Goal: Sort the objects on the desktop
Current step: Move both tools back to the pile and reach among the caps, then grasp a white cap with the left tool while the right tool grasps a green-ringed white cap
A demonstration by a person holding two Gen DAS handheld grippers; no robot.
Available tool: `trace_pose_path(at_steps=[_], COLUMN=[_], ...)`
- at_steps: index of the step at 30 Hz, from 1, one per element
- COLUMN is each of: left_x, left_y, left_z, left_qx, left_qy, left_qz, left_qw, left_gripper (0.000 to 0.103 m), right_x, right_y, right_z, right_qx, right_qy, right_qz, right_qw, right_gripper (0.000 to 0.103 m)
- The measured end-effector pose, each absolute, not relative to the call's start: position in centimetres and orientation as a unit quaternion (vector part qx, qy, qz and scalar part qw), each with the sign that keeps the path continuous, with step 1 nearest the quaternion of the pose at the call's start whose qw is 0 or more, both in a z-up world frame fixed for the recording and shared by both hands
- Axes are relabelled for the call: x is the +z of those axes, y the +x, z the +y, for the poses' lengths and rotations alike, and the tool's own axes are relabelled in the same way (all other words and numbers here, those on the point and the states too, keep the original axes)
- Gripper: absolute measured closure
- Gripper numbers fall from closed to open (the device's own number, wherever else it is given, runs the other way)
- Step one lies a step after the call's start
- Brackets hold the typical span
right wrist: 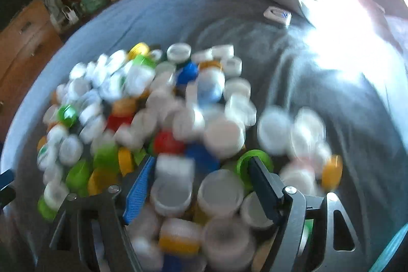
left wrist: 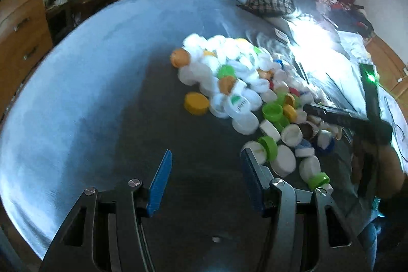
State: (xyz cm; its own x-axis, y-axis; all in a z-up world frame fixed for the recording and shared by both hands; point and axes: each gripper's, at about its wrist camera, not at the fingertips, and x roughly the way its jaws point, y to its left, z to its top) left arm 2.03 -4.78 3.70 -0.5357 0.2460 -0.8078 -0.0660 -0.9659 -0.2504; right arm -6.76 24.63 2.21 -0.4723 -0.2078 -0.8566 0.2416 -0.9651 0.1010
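In the left view, the left tool hangs over a bare patch of the grey sheet. Its jaws stand a little apart and hold nothing. The caps lie in a long heap just past its right jaw. One yellow cap sits alone at the edge of the heap. The right tool shows as a dark bar at the far side of the heap.

In the right view, the right tool is low over the thick of the heap, jaws wide. Several white caps sit between them, but none is gripped. The picture is blurry. If the jaws shut here, they may catch two caps at once, or push others away across the soft sheet.
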Motion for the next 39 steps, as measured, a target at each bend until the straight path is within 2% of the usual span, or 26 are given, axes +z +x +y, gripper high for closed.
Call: trace_pose_path(at_steps=[4,8,13,15,20,21,22,23,24,25,26,35,37,39], left_x=[2.9,2.4,2.2,1.8,1.4,1.3,1.3,1.4,1.7,1.9,2.2,2.6,2.7,3.0], left_y=[2.7,3.7,3.5,2.8,1.0,0.7,0.6,0.7,1.0,1.5,2.0,4.7,4.5,4.4], left_z=[-2.9,-1.5,-0.3,0.2,1.0,1.3,1.5,1.6,1.6,1.6,1.5,-1.0,-1.0,-0.8], left_qx=[0.867,0.865,0.865,0.864,0.862,0.862,0.863,0.864,0.864,0.866,0.869,0.88,0.879,0.88], left_qy=[-0.478,-0.48,-0.47,-0.468,-0.463,-0.464,-0.464,-0.464,-0.461,-0.456,-0.451,-0.448,-0.449,-0.444], left_qz=[-0.084,-0.055,-0.023,-0.008,0.014,0.023,0.037,0.047,0.046,0.045,0.046,-0.021,-0.028,-0.026], left_qw=[0.112,0.138,0.175,0.187,0.203,0.201,0.194,0.192,0.196,0.199,0.197,0.156,0.16,0.167], left_gripper=[0.053,0.053,0.055,0.059,0.059,0.064,0.079,0.078,0.078,0.079,0.079,0.079,0.079,0.079], right_x=[2.4,5.1,9.3,9.8,8.8,8.3,8.0,7.8,7.6,7.5,7.5,5.3,4.5,4.0], right_y=[-2.5,0.7,5.2,6.2,9.1,9.6,9.7,10.0,10.2,10.4,10.5,10.7,10.6,10.4], right_z=[24.2,25.2,28.2,28.5,29.1,29.0,29.0,29.0,28.8,28.6,28.4,22.2,21.0,20.2], right_qx=[-0.864,-0.883,-0.911,-0.91,-0.899,-0.896,-0.894,-0.891,-0.887,-0.886,-0.886,-0.859,-0.854,-0.854], right_qy=[0.482,0.442,0.386,0.388,0.411,0.417,0.422,0.426,0.431,0.432,0.431,0.45,0.457,0.46], right_qz=[0.042,0.012,-0.025,-0.029,-0.035,-0.038,-0.04,-0.044,-0.049,-0.049,-0.046,-0.007,0.002,0.014], right_qw=[0.142,0.16,0.14,0.142,0.146,0.146,0.147,0.15,0.156,0.161,0.167,0.245,0.25,0.241], right_gripper=[0.027,0.036,0.035,0.035,0.035,0.035,0.035,0.036,0.039,0.047,0.051,0.051,0.046,0.046])
